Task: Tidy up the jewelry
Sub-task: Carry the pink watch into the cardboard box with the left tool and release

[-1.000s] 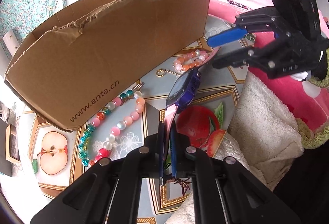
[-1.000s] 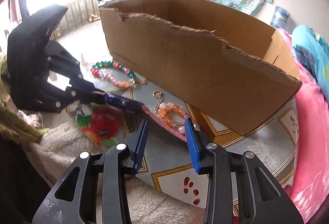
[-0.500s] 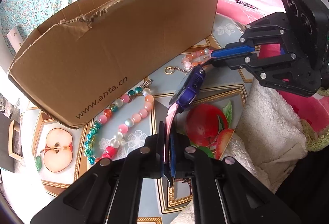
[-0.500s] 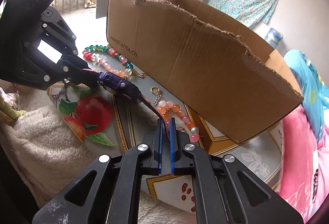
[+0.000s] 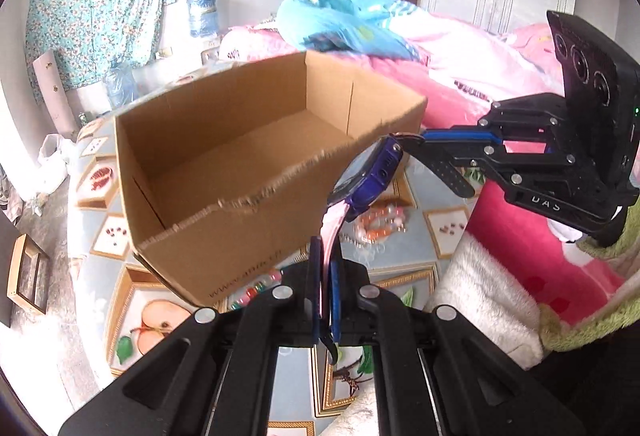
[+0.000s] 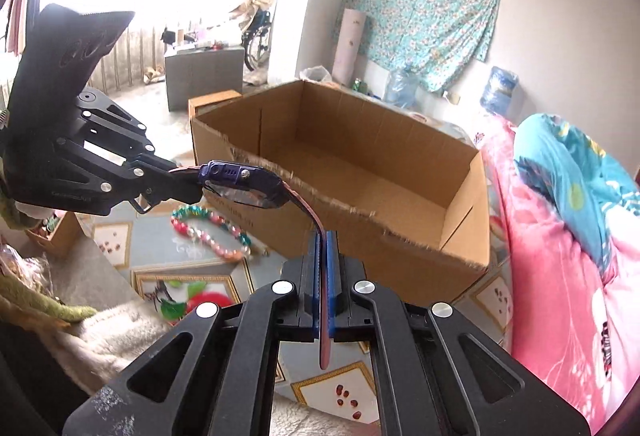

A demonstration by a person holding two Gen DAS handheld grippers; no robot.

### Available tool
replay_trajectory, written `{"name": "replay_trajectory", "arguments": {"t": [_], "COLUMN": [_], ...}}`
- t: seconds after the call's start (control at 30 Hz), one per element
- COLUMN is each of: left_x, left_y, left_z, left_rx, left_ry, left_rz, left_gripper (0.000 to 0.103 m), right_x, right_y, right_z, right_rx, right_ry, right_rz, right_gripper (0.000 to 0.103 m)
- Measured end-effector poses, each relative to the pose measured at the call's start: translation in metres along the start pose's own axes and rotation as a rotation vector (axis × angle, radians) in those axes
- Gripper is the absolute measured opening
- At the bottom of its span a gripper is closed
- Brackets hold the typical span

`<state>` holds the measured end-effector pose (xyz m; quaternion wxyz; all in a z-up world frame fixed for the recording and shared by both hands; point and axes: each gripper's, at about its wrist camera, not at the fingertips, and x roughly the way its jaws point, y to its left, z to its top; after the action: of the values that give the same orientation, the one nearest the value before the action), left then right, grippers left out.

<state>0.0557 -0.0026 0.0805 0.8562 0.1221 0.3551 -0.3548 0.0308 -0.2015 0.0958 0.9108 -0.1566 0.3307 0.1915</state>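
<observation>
A purple watch [image 5: 370, 172] with pink straps hangs in the air between both grippers, level with the near torn rim of an open cardboard box [image 5: 240, 160]. My left gripper [image 5: 326, 256] is shut on one pink strap. My right gripper [image 6: 323, 248] is shut on the other strap; the watch [image 6: 244, 182] also shows in the right wrist view, and the box [image 6: 360, 172] looks empty. A pink and orange bead bracelet [image 5: 378, 220] and a long bead necklace [image 6: 208, 230] lie on the table below.
The table [image 5: 96, 228] has a fruit-pattern cloth. A white fluffy towel [image 5: 484, 292] and pink bedding [image 6: 568, 276] lie to the right. A small cardboard box [image 6: 52, 236] stands at the left of the right wrist view.
My right gripper closed on the watch strap. Both grippers then lifted the watch from near the table up to the box's rim, so the box's inside now shows.
</observation>
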Motion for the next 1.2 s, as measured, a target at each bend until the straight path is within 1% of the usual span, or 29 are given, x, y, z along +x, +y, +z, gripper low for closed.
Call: {"name": "replay_trajectory", "arguments": {"t": [0.1, 0.17, 0.23, 0.33, 0.37, 0.43, 0.53, 0.63, 0.7, 0.73, 0.77, 0.8, 0.87, 0.97, 1.03, 1.13, 1.2], "left_x": [-0.013, -0.011, 0.004, 0.037, 0.048, 0.074, 0.109, 0.139, 0.153, 0.158, 0.160, 0.160, 0.155, 0.151, 0.145, 0.130, 0.114], "left_y": [0.014, 0.028, 0.047, 0.081, 0.091, 0.108, 0.128, 0.145, 0.153, 0.156, 0.157, 0.158, 0.155, 0.152, 0.152, 0.151, 0.149], "left_z": [0.029, 0.051, 0.069, 0.093, 0.097, 0.102, 0.108, 0.109, 0.109, 0.110, 0.111, 0.114, 0.120, 0.127, 0.130, 0.136, 0.139], "left_rx": [-0.016, -0.057, -0.109, -0.182, -0.202, -0.241, -0.277, -0.327, -0.358, -0.371, -0.378, -0.385, -0.373, -0.330, -0.327, -0.320, -0.311], "left_ry": [-0.039, -0.025, 0.027, 0.115, 0.137, 0.209, 0.302, 0.399, 0.459, 0.475, 0.478, 0.473, 0.438, 0.404, 0.382, 0.329, 0.273], "left_rz": [0.017, 0.009, -0.025, -0.019, -0.026, -0.031, -0.017, -0.006, 0.004, 0.004, 0.000, 0.004, 0.019, 0.064, 0.078, 0.097, 0.107], "left_gripper": [0.004, 0.004, 0.004, 0.004, 0.004, 0.004, 0.004, 0.004, 0.005, 0.010, 0.014, 0.019, 0.036, 0.042, 0.043, 0.045, 0.047], "right_x": [0.002, 0.016, 0.035, 0.083, 0.099, 0.135, 0.183, 0.220, 0.239, 0.247, 0.253, 0.260, 0.268, 0.272, 0.268, 0.256, 0.242], "right_y": [-0.017, -0.031, -0.046, -0.068, -0.072, -0.082, -0.091, -0.097, -0.103, -0.105, -0.108, -0.109, -0.114, -0.120, -0.121, -0.122, -0.122], "right_z": [0.035, 0.060, 0.082, 0.102, 0.103, 0.107, 0.109, 0.107, 0.106, 0.106, 0.106, 0.105, 0.103, 0.101, 0.100, 0.104, 0.109], "right_rx": [0.006, 0.019, 0.026, 0.057, 0.070, 0.093, 0.106, 0.123, 0.142, 0.147, 0.140, 0.134, 0.129, 0.134, 0.140, 0.126, 0.118], "right_ry": [-0.007, 0.017, 0.055, 0.172, 0.217, 0.311, 0.440, 0.546, 0.614, 0.637, 0.651, 0.660, 0.668, 0.667, 0.655, 0.612, 0.568], "right_rz": [0.027, 0.070, 0.093, 0.149, 0.164, 0.181, 0.194, 0.217, 0.227, 0.227, 0.214, 0.195, 0.179, 0.168, 0.171, 0.148, 0.137], "right_gripper": [0.001, 0.001, 0.001, 0.001, 0.001, 0.001, 0.001, 0.001, 0.003, 0.005, 0.009, 0.009, 0.009, 0.010, 0.010, 0.012, 0.012]}}
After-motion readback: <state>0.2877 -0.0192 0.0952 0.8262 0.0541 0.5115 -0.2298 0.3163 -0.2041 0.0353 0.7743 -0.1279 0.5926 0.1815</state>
